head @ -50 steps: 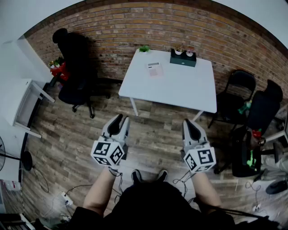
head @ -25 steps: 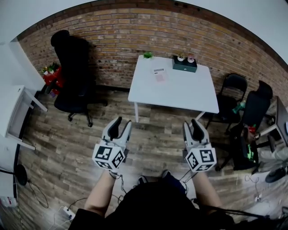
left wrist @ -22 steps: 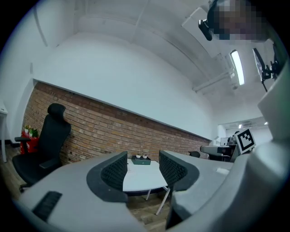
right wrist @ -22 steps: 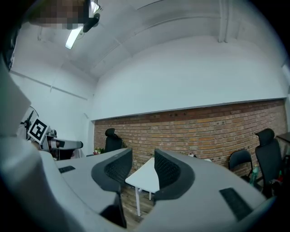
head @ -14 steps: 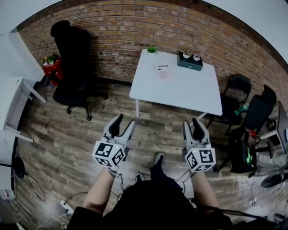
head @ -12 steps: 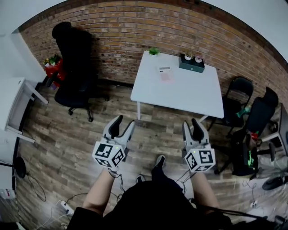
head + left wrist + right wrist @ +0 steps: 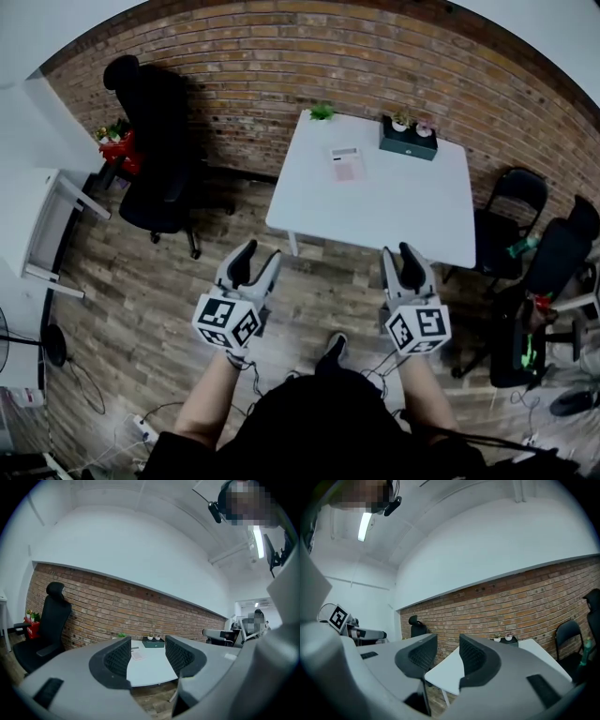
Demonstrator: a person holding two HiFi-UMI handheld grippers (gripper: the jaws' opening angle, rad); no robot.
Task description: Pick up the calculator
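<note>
1. Small flat white-&-pink calculator (image 7: pixel 347 164) lay on the white square tabletop (image 7: pixel 394 225), in its far half, toward the left side; nothing touched it.
2. Dark green rectangular box (image 7: pixel 409 142) w/ two small pots on top sat at the tabletop's far edge, right of the calculator & apart from it. Small green plant (image 7: pixel 322 112) sat at the far left corner.
3. Red brick wall (image 7: pixel 281 56) ran just behind the tabletop; brown wood-plank floor (image 7: pixel 141 300) lay below.
4. Black high-back office chair (image 7: pixel 159 150) stood left of the tabletop by the wall; black folding chair (image 7: pixel 511 211) stood to the right.
5. Left tongs (image 7: pixel 260 251) were held level over the floor, short of the tabletop's near edge & well apart from the calculator. Jaws had just been opening and stood wide, nothing btwn them.
6. Right tongs (image 7: pixel 398 251) were level by the near edge. Jaws were apart w/ a narrower gap, also empty.
</note>
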